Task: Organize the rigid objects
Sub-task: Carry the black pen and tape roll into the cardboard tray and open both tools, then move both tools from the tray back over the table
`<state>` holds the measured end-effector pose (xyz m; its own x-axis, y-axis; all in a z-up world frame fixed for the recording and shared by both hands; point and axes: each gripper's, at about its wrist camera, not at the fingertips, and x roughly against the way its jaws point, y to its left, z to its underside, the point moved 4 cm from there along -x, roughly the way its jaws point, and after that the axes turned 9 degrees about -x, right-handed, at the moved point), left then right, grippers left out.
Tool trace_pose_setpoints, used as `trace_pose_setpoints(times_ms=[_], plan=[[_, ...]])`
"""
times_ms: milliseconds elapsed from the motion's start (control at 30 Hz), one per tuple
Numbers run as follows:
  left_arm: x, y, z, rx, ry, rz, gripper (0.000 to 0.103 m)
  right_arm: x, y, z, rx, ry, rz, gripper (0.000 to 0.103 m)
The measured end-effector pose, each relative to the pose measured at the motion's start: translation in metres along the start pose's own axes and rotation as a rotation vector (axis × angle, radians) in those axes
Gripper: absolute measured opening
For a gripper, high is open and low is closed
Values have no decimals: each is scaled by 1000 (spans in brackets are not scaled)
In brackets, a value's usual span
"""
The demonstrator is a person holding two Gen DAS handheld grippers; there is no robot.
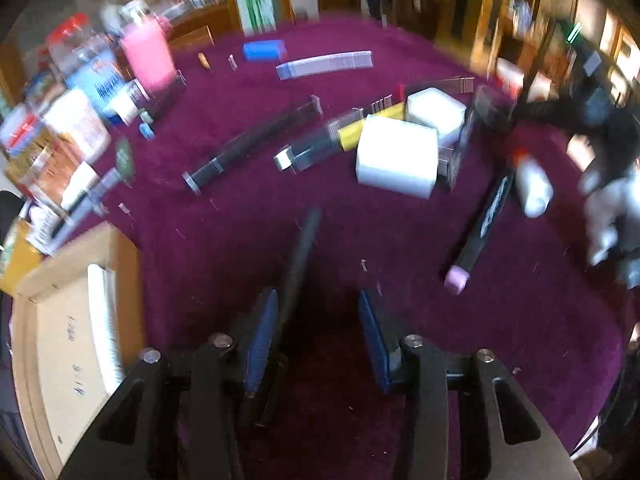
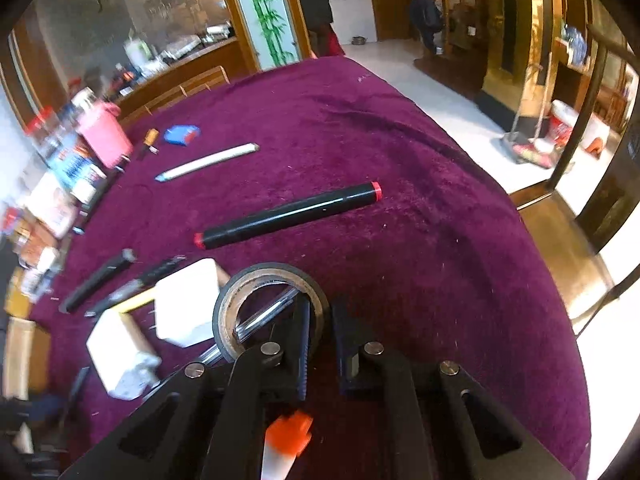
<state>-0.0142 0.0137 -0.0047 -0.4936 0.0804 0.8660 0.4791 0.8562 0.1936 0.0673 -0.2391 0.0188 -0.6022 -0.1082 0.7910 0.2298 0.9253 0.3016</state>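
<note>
Rigid objects lie scattered on a purple cloth table [image 1: 400, 280]. In the left wrist view my left gripper [image 1: 318, 312] is open and empty above bare cloth, with a dark stick [image 1: 300, 264] beside its left finger. Ahead lie two white blocks [image 1: 396, 160], a black rod [image 1: 256, 140], a yellow-black tool [image 1: 320, 144], a black marker with a pink cap [image 1: 480, 220] and a white bottle [image 1: 532, 188]. In the right wrist view my right gripper [image 2: 320, 320] is shut on the rim of a tape roll [image 2: 268, 304]. A black red-capped marker [image 2: 288, 216] lies beyond.
A wooden box [image 1: 76, 320] stands at the left near edge. Bottles, a pink container [image 1: 148, 56] and cartons crowd the table's left side. A blue box [image 1: 264, 50] and a long white strip [image 1: 324, 64] lie far back. An orange-capped white bottle [image 2: 284, 444] shows under the right gripper.
</note>
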Motion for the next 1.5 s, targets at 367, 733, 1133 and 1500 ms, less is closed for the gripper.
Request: trace_pose_setpoints(times_ms=[367,733,1133,1500], plan=[[26,12,14,138,-110,137,9,54,18,25,-8,-35,-212,11],[134,92,64,391,-378,287,8,93,112,61,139,-10,-382,11],[143,193,166,553,-279,150,5,67,283,136,378,174,-532,11],[111,219,175,632,-231,179,11,-1,379,172,576,243,-346,12]])
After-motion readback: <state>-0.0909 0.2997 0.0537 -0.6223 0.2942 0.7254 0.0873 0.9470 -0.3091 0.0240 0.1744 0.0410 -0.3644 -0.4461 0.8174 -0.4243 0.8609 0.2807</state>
